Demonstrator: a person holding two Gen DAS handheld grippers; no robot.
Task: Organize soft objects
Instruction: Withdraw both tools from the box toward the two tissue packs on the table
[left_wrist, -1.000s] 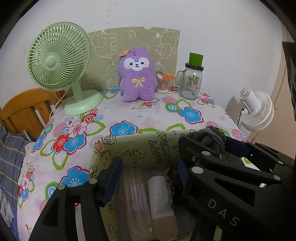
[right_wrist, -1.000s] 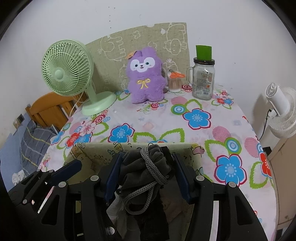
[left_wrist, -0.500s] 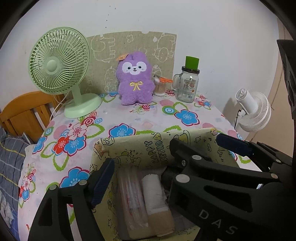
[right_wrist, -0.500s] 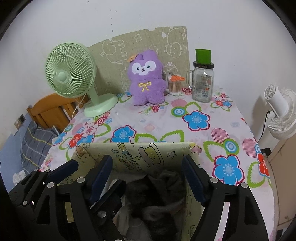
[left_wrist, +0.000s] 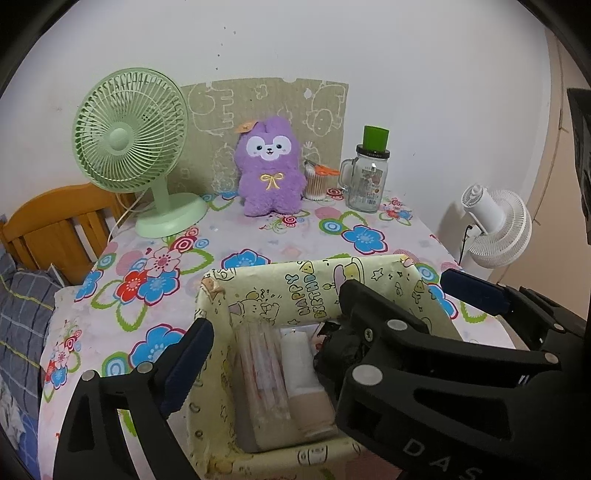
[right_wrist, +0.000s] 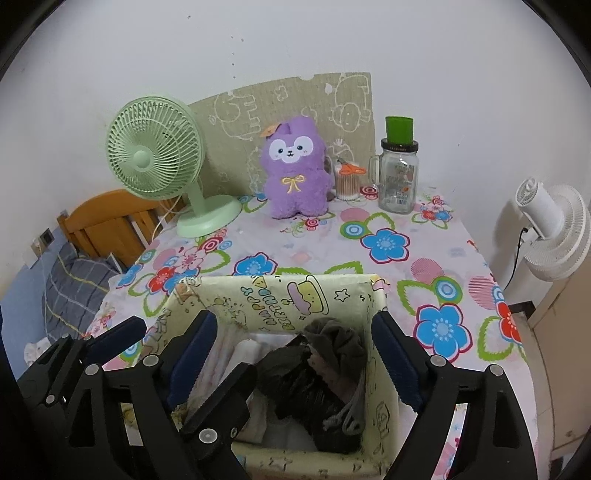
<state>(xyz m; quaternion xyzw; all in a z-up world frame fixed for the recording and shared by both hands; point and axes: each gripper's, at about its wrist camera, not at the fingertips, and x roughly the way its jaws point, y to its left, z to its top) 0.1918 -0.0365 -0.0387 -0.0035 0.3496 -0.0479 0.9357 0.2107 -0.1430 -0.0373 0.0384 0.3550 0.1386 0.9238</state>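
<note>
Now that the right gripper (right_wrist: 291, 354) has just let its jaws spread, the grey drawstring garment (right_wrist: 338, 349) it pinched a second ago lies loose inside the yellow storage box (right_wrist: 284, 291) on the tabletop (right_wrist: 388, 221). The left gripper (left_wrist: 328, 325) has been opening too, empty. That item looks stowed; the purple plush (right_wrist: 295, 170) stands unsorted.
</note>
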